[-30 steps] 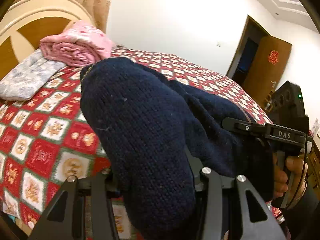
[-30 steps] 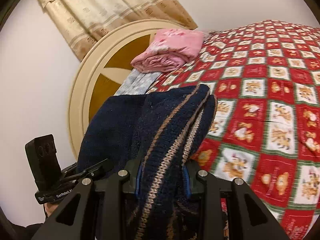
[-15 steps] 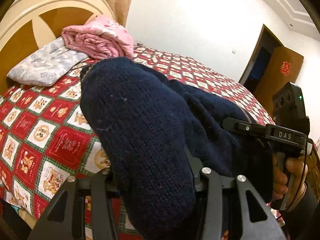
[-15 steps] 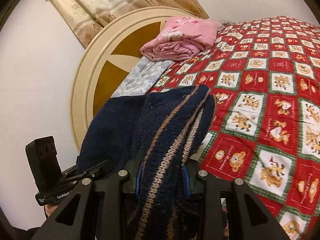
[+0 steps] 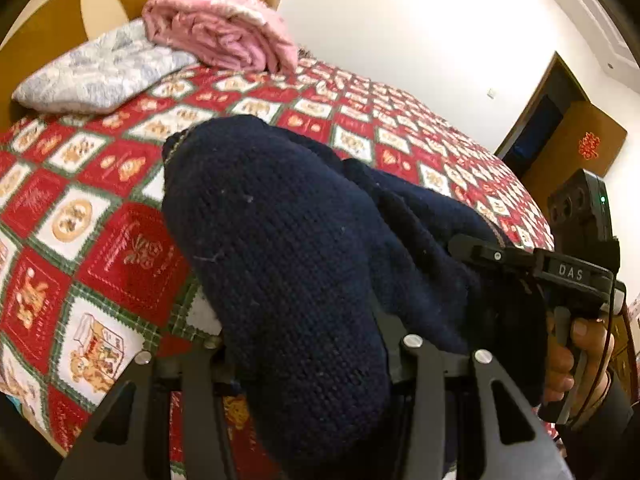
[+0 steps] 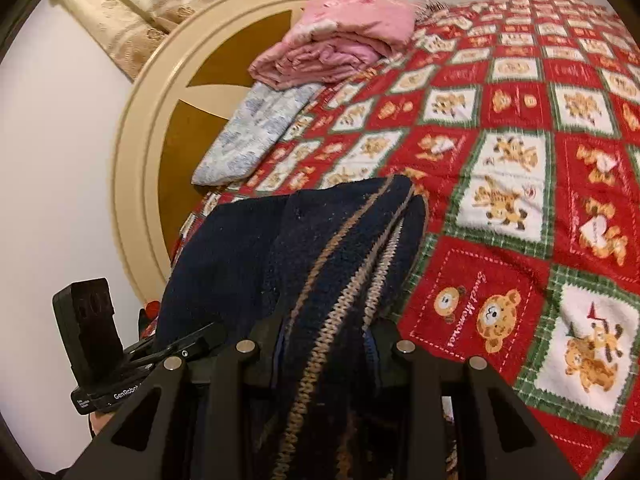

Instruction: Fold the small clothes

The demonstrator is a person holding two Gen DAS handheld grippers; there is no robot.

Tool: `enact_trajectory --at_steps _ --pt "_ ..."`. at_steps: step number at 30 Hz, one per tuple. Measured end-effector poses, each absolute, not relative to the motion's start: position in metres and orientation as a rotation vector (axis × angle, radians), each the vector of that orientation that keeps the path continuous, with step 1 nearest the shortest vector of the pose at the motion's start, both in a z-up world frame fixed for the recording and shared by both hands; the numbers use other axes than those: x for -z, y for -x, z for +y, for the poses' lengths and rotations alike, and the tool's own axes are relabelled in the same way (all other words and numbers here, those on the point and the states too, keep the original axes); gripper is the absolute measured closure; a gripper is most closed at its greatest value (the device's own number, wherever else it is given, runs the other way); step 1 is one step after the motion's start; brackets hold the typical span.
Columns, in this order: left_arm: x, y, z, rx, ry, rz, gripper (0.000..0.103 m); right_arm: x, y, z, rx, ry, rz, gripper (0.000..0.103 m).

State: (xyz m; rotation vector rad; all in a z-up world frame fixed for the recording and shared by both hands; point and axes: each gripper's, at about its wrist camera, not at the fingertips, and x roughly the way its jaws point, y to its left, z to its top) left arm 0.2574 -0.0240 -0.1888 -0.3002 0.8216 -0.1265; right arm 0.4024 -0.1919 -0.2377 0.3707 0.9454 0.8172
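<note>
The navy knit sweater point(image 5: 288, 264) hangs above the red checked bedspread point(image 5: 100, 216), bunched between both tools. The left gripper point(image 5: 304, 356) pinches its plain fold; the right gripper point(image 6: 326, 344) clamps its tan-striped edge. Pink bedding point(image 6: 340, 52) sits at eleven o'clock.

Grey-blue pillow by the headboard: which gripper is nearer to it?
Left, as far as the views show. In the right wrist view the left gripper sits on the headboard side, toward the pillow; the right gripper holds the navy sweater farther along the bed.
</note>
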Motion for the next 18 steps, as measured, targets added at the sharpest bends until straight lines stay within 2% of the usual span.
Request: enact_trajectory --at_steps 5,11,13,14,17,18 --pt "0.208 -0.260 -0.020 0.128 0.318 0.846 0.054 0.255 -0.410 -0.191 -0.801 -0.367 0.987 0.070" --pt "0.219 -0.258 -0.017 0.140 0.323 0.823 0.046 0.280 -0.419 -0.196 -0.774 -0.377 1.048 0.066" --pt "0.222 -0.256 -0.016 0.138 0.337 0.816 0.044 0.287 -0.422 -0.200 -0.771 -0.399 1.057 0.058" --pt "0.223 -0.256 -0.015 0.136 0.338 0.810 0.043 0.290 -0.422 -0.201 -0.766 -0.400 1.056 0.058" --pt "0.228 -0.254 -0.017 0.109 0.313 0.779 0.029 0.290 -0.419 -0.204 -0.760 -0.403 1.051 0.057" --pt "0.230 -0.253 -0.015 0.101 0.326 0.776 0.029 0.287 -0.416 -0.203 -0.747 -0.378 1.043 0.056"
